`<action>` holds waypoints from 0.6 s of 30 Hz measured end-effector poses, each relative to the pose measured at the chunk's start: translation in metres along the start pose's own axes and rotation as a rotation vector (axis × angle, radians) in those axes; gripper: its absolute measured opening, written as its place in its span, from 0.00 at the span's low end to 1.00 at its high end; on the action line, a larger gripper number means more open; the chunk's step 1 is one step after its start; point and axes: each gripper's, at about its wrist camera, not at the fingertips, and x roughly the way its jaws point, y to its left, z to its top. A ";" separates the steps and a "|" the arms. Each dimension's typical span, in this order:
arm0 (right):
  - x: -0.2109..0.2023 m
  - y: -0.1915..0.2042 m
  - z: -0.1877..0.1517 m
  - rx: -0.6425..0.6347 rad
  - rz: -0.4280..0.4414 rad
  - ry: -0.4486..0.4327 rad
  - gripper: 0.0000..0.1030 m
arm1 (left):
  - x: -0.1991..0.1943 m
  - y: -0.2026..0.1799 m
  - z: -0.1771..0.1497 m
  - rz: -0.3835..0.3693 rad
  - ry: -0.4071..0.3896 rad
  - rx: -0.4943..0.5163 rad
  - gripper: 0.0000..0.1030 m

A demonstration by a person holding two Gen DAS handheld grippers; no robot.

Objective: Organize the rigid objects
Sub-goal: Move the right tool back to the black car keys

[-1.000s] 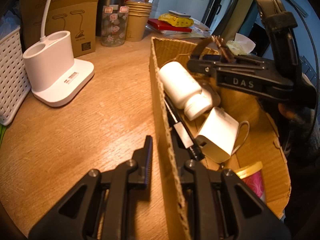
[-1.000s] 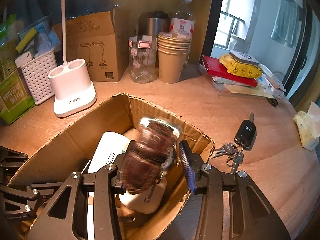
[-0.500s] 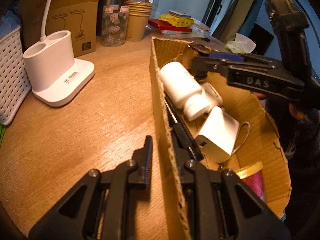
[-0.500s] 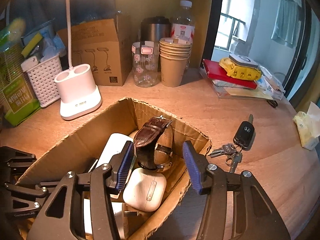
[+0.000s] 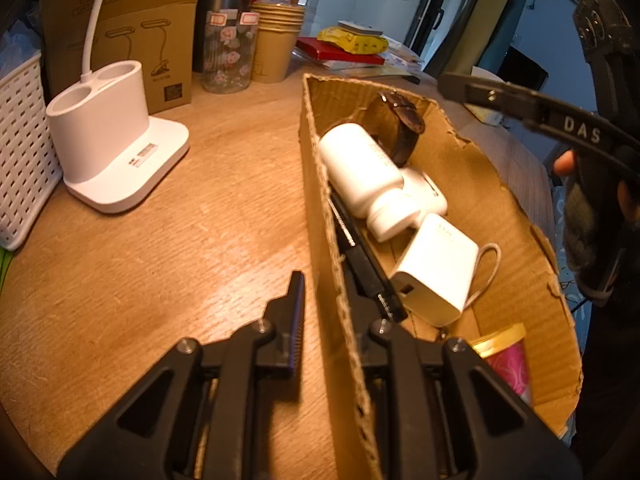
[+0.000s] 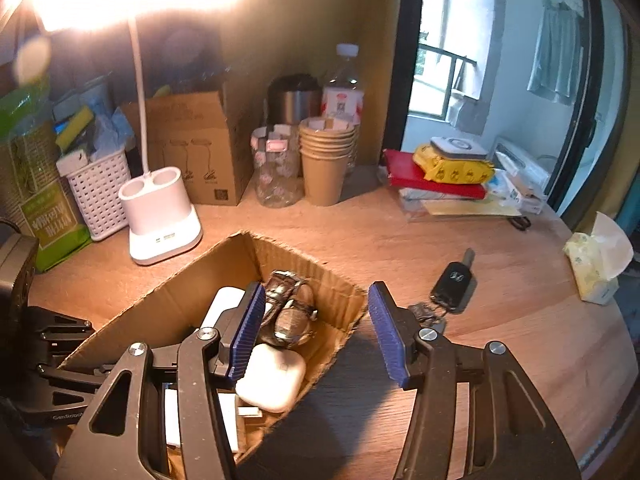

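Where left gripper (image 5: 320, 304) clamps box (image 5: 496, 184) wall, open tabletop (image 5: 160, 264) alongside.

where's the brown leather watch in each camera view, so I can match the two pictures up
Left wrist: the watch stands at the cardboard box's far end, behind the white bottle.
Right wrist: the watch lies in the box's far corner, between the open blue pads.
Shared landmark: the white lamp base.
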 end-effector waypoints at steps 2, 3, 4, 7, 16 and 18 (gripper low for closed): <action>-0.002 -0.006 0.001 0.008 -0.010 -0.004 0.55 | 0.000 0.000 0.000 0.000 0.000 0.000 0.17; -0.003 -0.009 0.001 0.013 -0.017 -0.006 0.55 | 0.000 0.000 0.000 0.000 0.000 0.000 0.17; -0.003 -0.013 0.001 0.020 -0.024 -0.007 0.55 | 0.000 0.000 0.000 0.000 0.000 0.000 0.18; -0.001 -0.026 0.001 0.042 -0.048 -0.005 0.55 | 0.000 0.000 0.000 -0.001 0.000 0.000 0.18; 0.016 -0.060 -0.008 0.104 -0.105 0.022 0.57 | 0.000 0.000 0.000 0.000 0.000 0.000 0.18; 0.021 -0.066 -0.011 0.116 -0.114 0.029 0.62 | 0.000 0.000 0.000 0.000 0.000 0.000 0.18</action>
